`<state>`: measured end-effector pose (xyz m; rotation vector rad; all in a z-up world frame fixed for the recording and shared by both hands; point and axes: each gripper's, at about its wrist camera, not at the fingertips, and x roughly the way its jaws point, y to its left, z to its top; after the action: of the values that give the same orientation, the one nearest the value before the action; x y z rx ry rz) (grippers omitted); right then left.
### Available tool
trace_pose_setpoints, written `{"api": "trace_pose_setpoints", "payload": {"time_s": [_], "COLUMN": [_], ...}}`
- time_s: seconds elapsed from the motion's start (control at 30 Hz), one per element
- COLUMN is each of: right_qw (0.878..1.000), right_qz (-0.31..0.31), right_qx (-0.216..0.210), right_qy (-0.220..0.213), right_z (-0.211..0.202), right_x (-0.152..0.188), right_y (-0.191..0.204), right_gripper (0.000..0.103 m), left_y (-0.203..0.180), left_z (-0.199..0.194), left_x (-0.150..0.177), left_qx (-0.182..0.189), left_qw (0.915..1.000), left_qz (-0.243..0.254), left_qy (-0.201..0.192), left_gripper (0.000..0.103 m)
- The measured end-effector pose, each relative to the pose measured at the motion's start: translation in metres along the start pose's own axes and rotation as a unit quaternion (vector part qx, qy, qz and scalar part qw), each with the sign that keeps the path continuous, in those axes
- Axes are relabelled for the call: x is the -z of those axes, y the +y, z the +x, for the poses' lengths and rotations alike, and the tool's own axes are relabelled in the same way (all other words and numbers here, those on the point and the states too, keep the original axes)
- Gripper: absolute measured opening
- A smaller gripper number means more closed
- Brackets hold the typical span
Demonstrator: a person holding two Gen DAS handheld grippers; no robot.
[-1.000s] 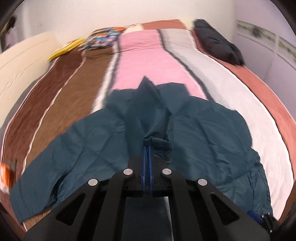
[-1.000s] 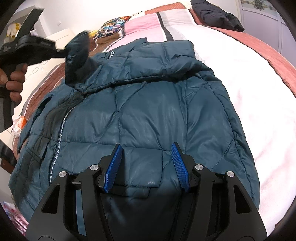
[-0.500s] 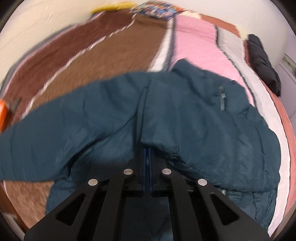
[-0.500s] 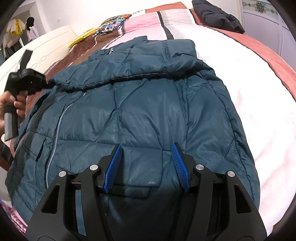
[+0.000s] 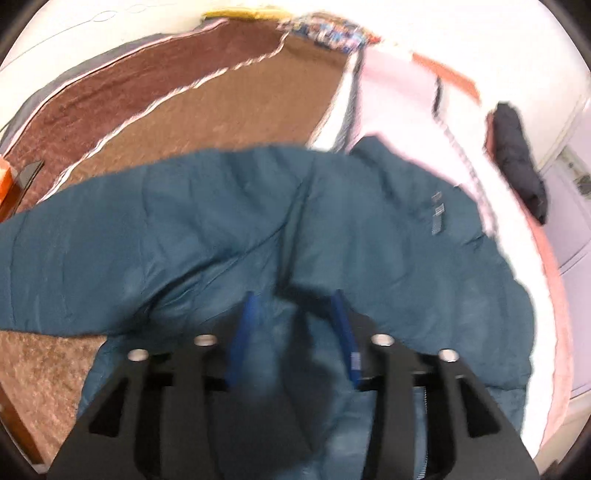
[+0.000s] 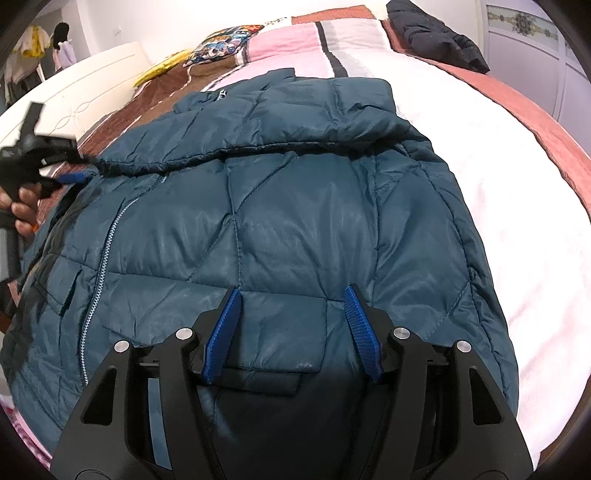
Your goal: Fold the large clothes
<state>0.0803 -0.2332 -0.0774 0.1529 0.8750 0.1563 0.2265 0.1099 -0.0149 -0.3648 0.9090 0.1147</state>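
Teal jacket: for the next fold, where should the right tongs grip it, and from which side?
Probably the right side edge of the teal jacket, near, approached from the white bedspread side: that border lies flat and exposed. The right tongs hover open over the pocket.

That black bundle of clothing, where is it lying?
The black bundle lies at the far right corner of the bed, beyond the teal jacket and beside the wall.

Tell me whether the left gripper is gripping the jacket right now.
Apart. In the left wrist view the left gripper is open, its blue fingers spread with the jacket lying beneath, not pinched between them.
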Motion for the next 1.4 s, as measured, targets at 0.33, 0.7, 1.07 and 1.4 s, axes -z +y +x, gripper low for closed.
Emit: {"api": "trace_pose_setpoints", "payload": {"time_s": [0.33,0.7,1.07,1.4], "right_qw": [1.0,1.0,1.0,0.999], "right_qz": [0.0,0.003,-0.004,-0.023], "right_qx": [0.0,-0.006,0.005,0.035], "right_qy": [0.001,0.001,0.001,0.001], "right_z": [0.0,-0.001,-0.001,0.002], "right_x": [0.0,0.0,-0.001,0.001], "right_y": [0.0,-0.004,0.001,0.011], "right_gripper": [0.059,0.059,0.059,0.061], "left_y": [-0.02,-0.008,0.047,0.216], "left_z": [0.04,0.034,-0.025,-0.075], "left_x": [-0.012,0.006,0.024,0.052], "left_qx": [-0.014,-0.022,0.011,-0.036], "left_qw": [0.9975,0.9955,0.9949,0.9671], "left_qz": [-0.049,-0.073,-0.097,-0.251], "left_qy": [0.049,0.056,0.027,-0.018], "left_gripper": [0.036,0.035,0.06,0.062]}}
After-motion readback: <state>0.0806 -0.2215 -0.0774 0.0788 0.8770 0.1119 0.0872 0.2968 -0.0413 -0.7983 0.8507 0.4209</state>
